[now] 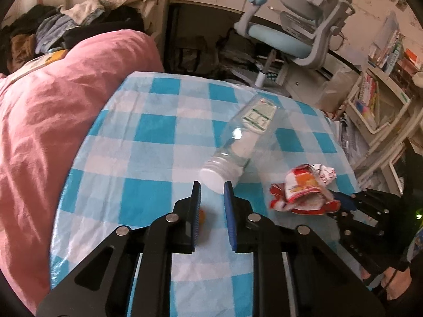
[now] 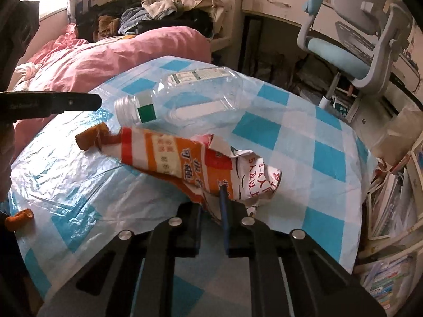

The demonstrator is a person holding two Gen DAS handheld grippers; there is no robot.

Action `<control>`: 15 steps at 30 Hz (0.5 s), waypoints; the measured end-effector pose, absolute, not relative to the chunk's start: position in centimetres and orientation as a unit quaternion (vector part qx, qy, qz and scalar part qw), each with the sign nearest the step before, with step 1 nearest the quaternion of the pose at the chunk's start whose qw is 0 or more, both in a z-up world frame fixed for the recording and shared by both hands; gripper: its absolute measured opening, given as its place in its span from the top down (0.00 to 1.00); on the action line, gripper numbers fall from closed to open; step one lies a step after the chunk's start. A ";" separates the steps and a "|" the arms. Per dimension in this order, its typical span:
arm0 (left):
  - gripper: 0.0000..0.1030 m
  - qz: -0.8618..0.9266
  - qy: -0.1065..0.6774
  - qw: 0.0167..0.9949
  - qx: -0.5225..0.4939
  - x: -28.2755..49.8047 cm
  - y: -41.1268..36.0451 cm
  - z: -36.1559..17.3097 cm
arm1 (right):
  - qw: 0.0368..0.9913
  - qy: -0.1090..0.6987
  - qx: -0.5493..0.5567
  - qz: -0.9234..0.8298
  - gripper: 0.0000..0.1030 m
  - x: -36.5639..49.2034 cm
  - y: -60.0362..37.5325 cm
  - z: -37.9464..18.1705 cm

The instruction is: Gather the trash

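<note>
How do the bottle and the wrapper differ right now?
The bottle is clear, rigid and uncrushed; the wrapper is opaque orange, red and white, and crumpled. The bottle lies free, its neck just ahead of the left gripper; the wrapper is pinched in the right gripper. Both rest on the checked cloth.

On the table (image 2: 304, 142), the bottle (image 2: 185, 97) lies on its side behind the wrapper (image 2: 185, 158). Bedding (image 2: 119, 52) lies left of the table; chair (image 2: 357, 39) stands behind.
</note>
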State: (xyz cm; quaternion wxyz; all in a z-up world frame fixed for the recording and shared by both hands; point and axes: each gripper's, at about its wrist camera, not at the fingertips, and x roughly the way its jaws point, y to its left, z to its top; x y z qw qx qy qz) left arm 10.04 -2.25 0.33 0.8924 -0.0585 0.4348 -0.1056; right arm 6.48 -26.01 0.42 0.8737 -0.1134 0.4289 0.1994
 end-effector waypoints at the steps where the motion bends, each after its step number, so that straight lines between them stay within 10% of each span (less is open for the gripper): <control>1: 0.76 -0.100 0.436 0.892 -0.060 10.2 -2.1 0.2 | 0.874 0.428 -0.113 0.200 0.89 6.5 -26.1 0.5; 6: 0.43 -0.086 0.443 0.893 0.004 10.4 -2.7 -0.1 | 0.878 0.422 -0.112 0.194 0.90 6.5 -26.5 0.9; 11: 0.41 -0.067 0.470 0.879 0.037 11.5 -3.6 -2.0 | 0.874 0.425 -0.124 0.200 0.90 6.4 -26.2 0.8; 15: 0.85 -0.057 0.487 0.870 0.054 12.5 -4.5 -3.9 | 0.879 0.415 -0.120 0.201 0.92 6.2 -26.3 1.2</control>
